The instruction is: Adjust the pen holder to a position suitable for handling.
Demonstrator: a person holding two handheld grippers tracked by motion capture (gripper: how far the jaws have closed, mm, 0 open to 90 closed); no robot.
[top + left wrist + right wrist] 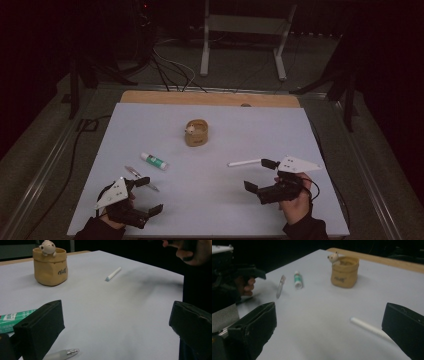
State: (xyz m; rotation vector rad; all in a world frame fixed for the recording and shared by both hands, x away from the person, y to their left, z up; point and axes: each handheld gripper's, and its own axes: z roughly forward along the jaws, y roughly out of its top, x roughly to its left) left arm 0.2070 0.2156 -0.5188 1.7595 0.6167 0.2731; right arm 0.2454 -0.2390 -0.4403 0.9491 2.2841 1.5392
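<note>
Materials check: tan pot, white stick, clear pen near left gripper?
Tan pot: looks like matte ceramic or resin moulded as a soft sack, with a rolled rim and printed lettering; it could be fabric. White stick: matte, chalky or plastic, pale blue tip. Clear pen: translucent glossy plastic barrel, and the left gripper view shows a shiny, metal-looking tip.

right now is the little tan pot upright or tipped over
Upright: the tan pot sits on its base with its mouth up and a small animal figure on its rim.

Matt table, mixed desk items
Table sheet [210, 200] smooth, matt grey-white; tan pot [196, 133] looks like soft cloth; glue stick [154, 161] glossy plastic; pen [61, 354] clear plastic.
</note>
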